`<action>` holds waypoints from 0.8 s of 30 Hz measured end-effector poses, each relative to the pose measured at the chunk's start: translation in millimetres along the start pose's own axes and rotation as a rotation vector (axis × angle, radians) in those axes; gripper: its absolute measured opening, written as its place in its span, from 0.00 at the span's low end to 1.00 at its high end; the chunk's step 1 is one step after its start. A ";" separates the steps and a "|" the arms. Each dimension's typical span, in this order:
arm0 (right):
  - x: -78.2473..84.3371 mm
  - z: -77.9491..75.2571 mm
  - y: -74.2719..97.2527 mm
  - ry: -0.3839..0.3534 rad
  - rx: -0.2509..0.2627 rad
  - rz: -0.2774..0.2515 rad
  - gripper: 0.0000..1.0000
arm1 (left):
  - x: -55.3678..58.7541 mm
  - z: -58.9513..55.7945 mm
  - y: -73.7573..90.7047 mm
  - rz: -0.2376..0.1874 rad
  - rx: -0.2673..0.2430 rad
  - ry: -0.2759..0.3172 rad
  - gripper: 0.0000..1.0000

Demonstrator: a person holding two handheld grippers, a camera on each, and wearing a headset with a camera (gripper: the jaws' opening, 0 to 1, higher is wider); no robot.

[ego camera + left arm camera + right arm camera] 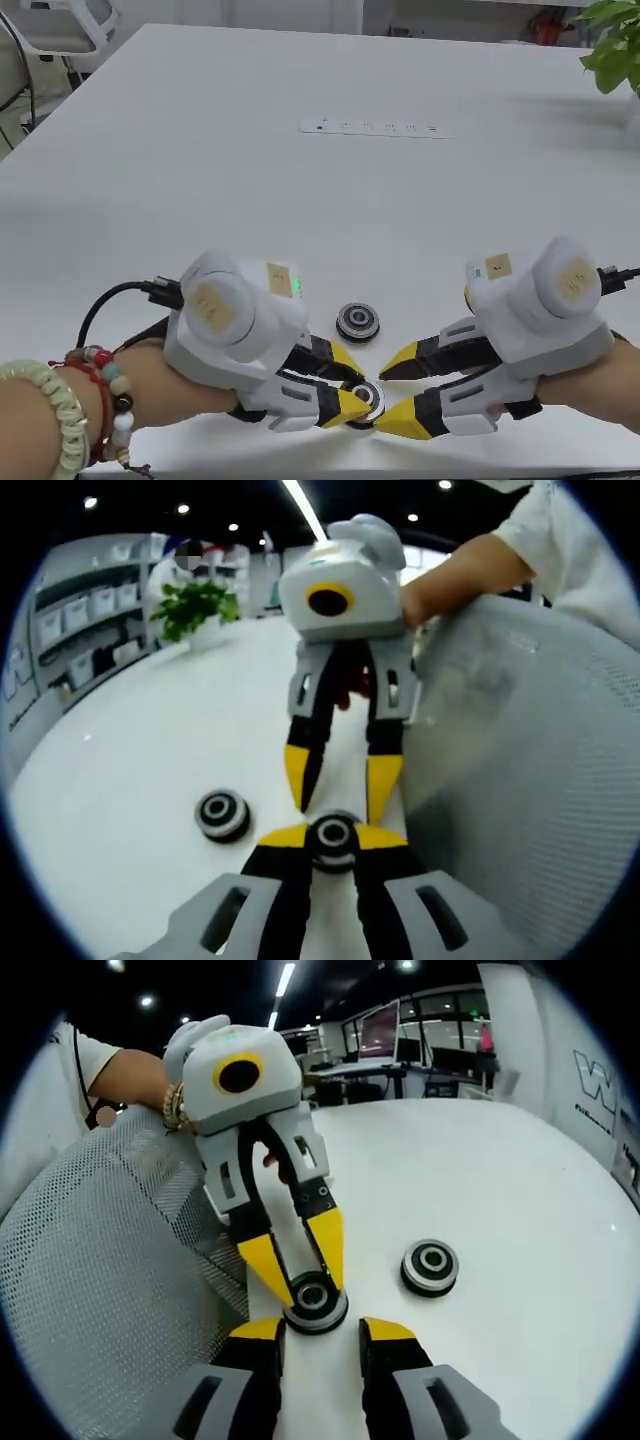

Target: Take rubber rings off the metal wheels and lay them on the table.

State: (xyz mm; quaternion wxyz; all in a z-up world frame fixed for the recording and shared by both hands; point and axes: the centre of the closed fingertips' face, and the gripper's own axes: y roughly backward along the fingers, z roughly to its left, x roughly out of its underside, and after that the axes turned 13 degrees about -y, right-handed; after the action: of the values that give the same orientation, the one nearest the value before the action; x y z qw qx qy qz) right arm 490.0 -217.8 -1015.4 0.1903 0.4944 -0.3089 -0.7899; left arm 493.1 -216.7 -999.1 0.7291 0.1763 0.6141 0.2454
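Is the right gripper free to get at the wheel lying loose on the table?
Probably yes: the right gripper is open, and only bare table lies between it and the loose wheel.

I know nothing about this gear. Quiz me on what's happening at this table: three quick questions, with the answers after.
1. How many metal wheels lie on the white table?
2. True or false: the right hand-held gripper has its jaws shut tight.
3. What clamps the near wheel? A. the left hand-held gripper B. the right one C. nothing
Key: 1. Two. 2. False, its jaws stand open. 3. A.
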 end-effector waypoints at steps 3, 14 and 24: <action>0.3 -0.4 0.2 0.008 0.005 0.003 0.26 | 0.5 3.2 -0.5 0.006 -0.015 -0.011 0.16; -1.8 -12.2 1.0 0.024 0.058 -0.006 0.21 | 1.4 18.6 -8.4 -0.022 -0.071 -0.009 0.14; -1.9 -15.8 2.1 0.028 0.072 -0.007 0.19 | -0.1 22.0 -10.5 -0.060 -0.095 0.061 0.13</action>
State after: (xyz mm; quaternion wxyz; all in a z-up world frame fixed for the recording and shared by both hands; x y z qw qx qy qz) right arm 505.0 -223.0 -1017.8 0.1739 0.5130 -0.3326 -0.7720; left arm 516.2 -224.3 -1000.8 0.7246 0.1155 0.6288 0.2573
